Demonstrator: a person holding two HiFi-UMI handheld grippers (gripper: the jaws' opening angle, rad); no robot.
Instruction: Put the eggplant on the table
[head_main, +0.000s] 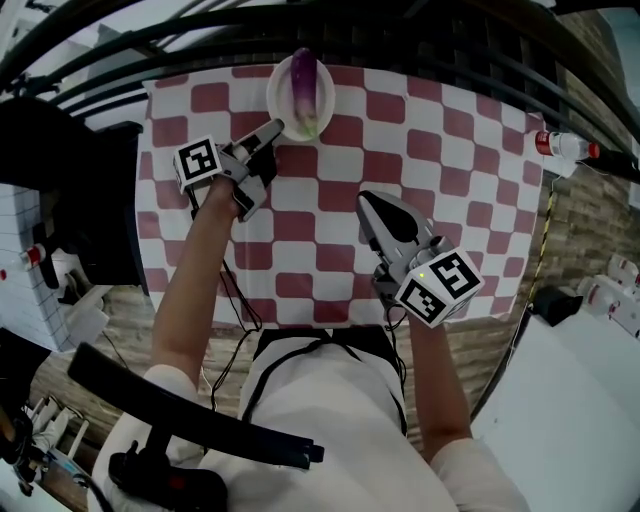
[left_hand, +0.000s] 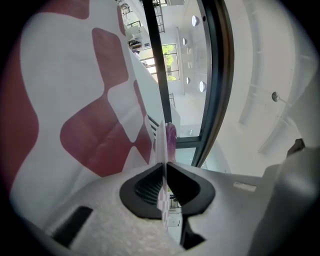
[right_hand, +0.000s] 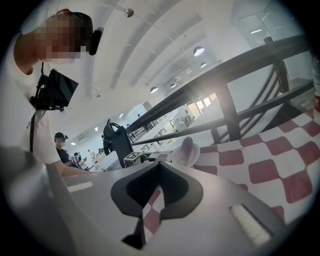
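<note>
A purple eggplant (head_main: 304, 85) lies on a white plate (head_main: 275, 95) at the far middle of the red-and-white checked table (head_main: 450, 180). My left gripper (head_main: 272, 129) is shut, and its tips sit right at the plate's near-left rim. In the left gripper view the plate (left_hand: 161, 142) shows edge-on just beyond the shut jaws (left_hand: 164, 165), with the eggplant (left_hand: 171, 140) behind it. My right gripper (head_main: 366, 200) hovers shut over the middle of the cloth, well short of the plate. Ahead of it in the right gripper view (right_hand: 159, 165) are the eggplant (right_hand: 186, 146) and the plate (right_hand: 196, 151).
A bottle with a red cap (head_main: 560, 147) lies off the table's right edge. A black railing (right_hand: 225, 65) runs along the far side of the table. The cloth's near edge lies just in front of the person's body.
</note>
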